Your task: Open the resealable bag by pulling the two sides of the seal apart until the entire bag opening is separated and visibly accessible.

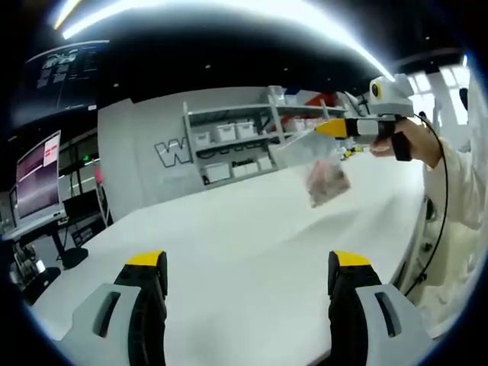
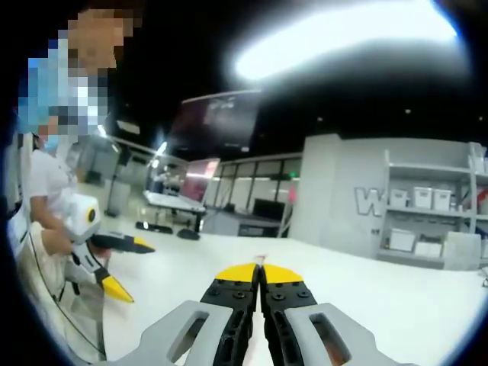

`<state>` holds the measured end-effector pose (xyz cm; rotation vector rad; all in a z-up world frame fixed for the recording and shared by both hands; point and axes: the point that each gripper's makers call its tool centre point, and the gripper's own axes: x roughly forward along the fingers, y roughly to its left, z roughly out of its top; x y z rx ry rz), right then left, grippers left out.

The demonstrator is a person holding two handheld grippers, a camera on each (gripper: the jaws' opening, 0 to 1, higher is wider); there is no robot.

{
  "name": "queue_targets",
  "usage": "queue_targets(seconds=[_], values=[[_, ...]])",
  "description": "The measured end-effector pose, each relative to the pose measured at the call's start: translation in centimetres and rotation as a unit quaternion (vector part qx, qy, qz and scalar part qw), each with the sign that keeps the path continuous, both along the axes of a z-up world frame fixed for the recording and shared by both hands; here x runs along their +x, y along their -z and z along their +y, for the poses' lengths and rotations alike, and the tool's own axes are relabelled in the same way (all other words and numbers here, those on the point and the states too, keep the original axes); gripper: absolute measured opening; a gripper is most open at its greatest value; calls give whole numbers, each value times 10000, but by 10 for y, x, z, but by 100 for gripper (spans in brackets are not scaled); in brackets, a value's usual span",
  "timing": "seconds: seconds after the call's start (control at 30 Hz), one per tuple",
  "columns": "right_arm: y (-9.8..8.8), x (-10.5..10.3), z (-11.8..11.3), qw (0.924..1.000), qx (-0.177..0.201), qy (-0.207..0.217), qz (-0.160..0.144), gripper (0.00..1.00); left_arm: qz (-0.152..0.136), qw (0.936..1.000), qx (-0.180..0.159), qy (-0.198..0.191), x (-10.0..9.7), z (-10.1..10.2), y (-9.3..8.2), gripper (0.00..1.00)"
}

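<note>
A clear resealable bag (image 1: 323, 169) with reddish contents hangs in the air over the white table (image 1: 229, 229). The right gripper (image 1: 329, 128), coming in from the right of the left gripper view, is shut on the bag's top edge. A hand (image 1: 408, 141) holds that gripper. My left gripper (image 1: 248, 263) stands open with nothing between its jaws, well short of the bag. In the right gripper view my right gripper (image 2: 259, 271) has its yellow tips pressed together on a thin sliver of bag. The left gripper (image 2: 130, 267) shows at the left, open.
Shelving (image 1: 236, 141) with white bins stands against a grey wall beyond the table. A monitor (image 1: 38, 179) on a stand is at the left. A person in white (image 2: 46, 198) stands at the table's edge.
</note>
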<state>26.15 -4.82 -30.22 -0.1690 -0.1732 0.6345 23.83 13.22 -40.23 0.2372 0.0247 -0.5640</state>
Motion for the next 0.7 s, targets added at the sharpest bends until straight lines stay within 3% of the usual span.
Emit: queue_targets(seconds=[0.7], values=[[25,-22,7,9993,97,-173,309,0,-17,10000,-28,13,-1,0,-2,86]])
